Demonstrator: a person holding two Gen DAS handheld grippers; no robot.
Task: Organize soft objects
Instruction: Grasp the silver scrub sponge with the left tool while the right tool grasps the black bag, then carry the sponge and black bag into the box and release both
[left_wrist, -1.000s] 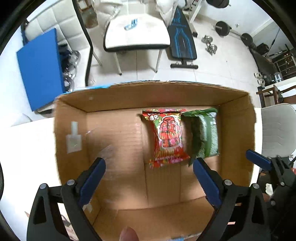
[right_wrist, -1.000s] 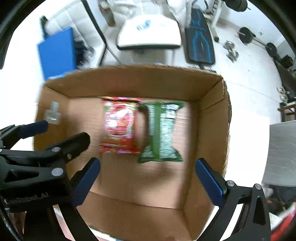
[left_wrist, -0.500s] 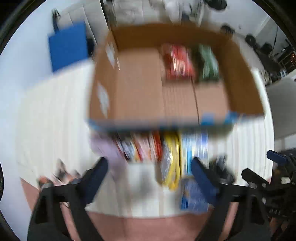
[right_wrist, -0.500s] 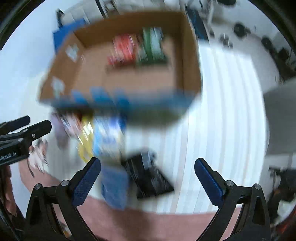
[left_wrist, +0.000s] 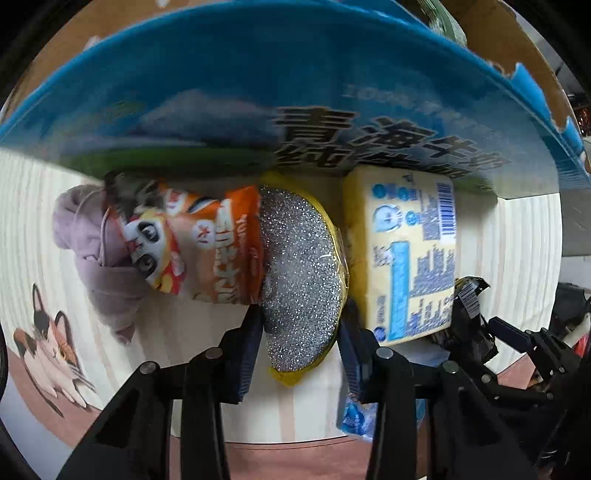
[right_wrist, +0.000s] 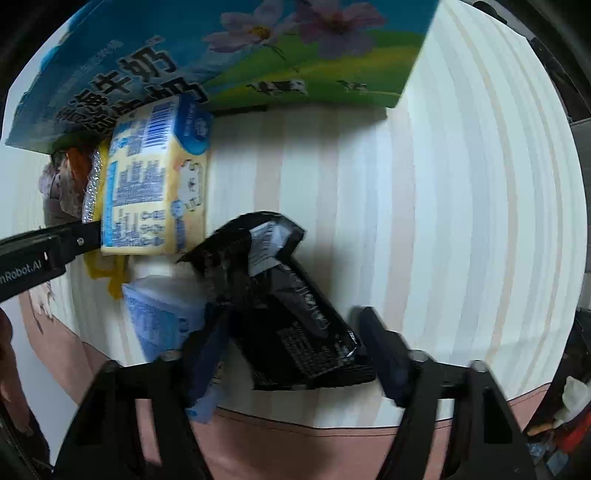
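My left gripper (left_wrist: 301, 332) sits low on the striped table, its jaws closed around a silver-glitter pack with a yellow rim (left_wrist: 301, 273). An orange panda snack bag (left_wrist: 195, 247) lies left of it, a yellow tissue pack (left_wrist: 410, 251) right of it. My right gripper (right_wrist: 291, 347) straddles a black foil packet (right_wrist: 291, 314); its jaws stand close on both sides, and contact is unclear. The tissue pack also shows in the right wrist view (right_wrist: 147, 188), with a blue pack (right_wrist: 162, 314) below it.
The blue printed outer wall of the cardboard box (left_wrist: 295, 96) rises right behind the items and also shows in the right wrist view (right_wrist: 258, 48). A lilac cloth (left_wrist: 96, 258) lies at far left. A cat picture (left_wrist: 48, 350) marks the mat's pink edge.
Both grippers pulled back out of the box and dropped down to the items in front of it. The left jaws narrowed onto the glitter pack; the right jaws came around the black packet.
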